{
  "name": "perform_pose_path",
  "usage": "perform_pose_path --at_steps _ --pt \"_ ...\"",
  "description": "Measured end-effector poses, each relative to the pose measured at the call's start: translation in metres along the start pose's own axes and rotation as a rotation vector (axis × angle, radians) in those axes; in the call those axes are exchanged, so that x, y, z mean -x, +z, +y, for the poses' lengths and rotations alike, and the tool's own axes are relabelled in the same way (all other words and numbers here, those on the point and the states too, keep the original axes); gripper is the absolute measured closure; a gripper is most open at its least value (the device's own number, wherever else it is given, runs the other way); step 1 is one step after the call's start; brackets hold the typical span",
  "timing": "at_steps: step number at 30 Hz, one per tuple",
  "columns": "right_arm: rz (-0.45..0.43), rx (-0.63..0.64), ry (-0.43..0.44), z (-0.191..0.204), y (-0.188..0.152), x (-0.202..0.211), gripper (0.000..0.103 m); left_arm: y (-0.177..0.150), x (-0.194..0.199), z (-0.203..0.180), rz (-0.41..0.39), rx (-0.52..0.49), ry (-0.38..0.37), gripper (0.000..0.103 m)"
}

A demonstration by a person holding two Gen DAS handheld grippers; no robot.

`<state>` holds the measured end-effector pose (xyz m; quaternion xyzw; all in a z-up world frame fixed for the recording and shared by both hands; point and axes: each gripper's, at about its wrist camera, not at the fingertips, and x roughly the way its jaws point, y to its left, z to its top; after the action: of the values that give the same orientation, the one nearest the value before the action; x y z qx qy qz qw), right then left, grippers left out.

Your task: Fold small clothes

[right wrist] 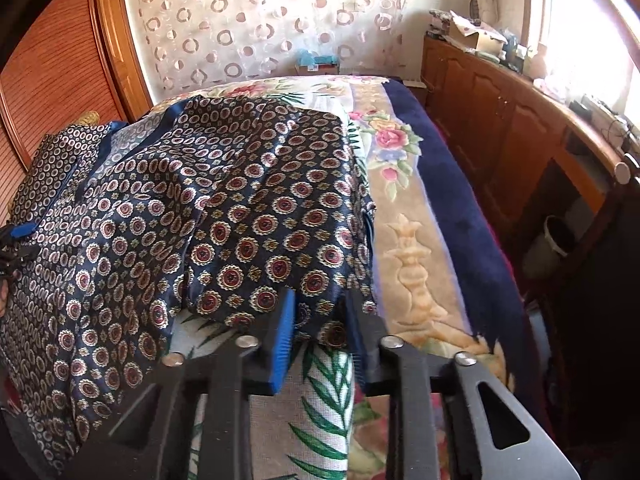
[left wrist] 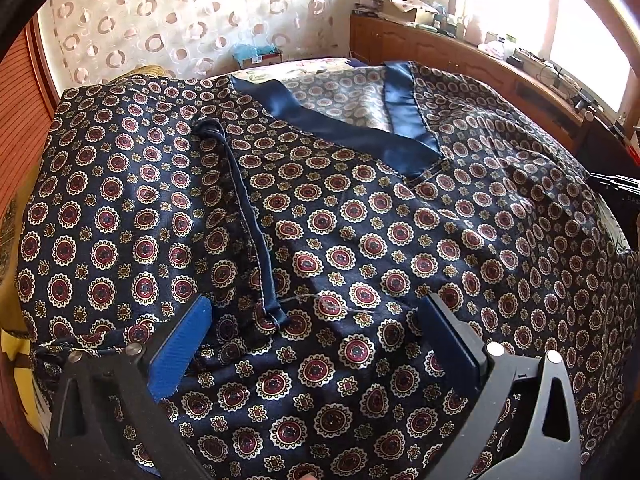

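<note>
Robe edge pinched by right gripper; left gripper wide apart.

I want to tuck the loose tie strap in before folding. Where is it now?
In the left wrist view the dark blue strap lies on the patterned garment, left of the satin neckline, its near end just ahead of the open left gripper.

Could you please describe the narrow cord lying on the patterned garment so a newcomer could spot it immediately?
Find the navy medallion-print garment spread over the bed. On its left half a thin cord runs down toward the left hand-held gripper. Unlike the printed fabric around it, it is plain dark blue.
</note>
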<state>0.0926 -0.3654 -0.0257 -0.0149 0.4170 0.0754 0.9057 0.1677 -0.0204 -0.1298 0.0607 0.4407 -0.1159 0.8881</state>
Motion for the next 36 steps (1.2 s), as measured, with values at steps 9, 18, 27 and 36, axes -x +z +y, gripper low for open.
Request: perform_pose_path --at_steps 9,18,27,36 --pt "-0.084 0.057 -0.013 0.019 0.010 0.019 0.099 0.000 0.000 0.000 -0.002 0.002 0.001 0.000" --pt "-0.193 0.195 0.087 0.096 0.042 0.037 0.099 0.000 0.000 0.000 -0.002 0.002 0.000 0.000" --pt "-0.086 0.259 0.164 0.147 0.026 -0.009 0.099 -0.001 0.000 0.000 -0.003 0.001 0.001 0.000" --pt "-0.100 0.195 0.164 0.132 0.030 -0.007 0.069 -0.001 0.000 0.000 -0.003 0.002 0.000 0.000"
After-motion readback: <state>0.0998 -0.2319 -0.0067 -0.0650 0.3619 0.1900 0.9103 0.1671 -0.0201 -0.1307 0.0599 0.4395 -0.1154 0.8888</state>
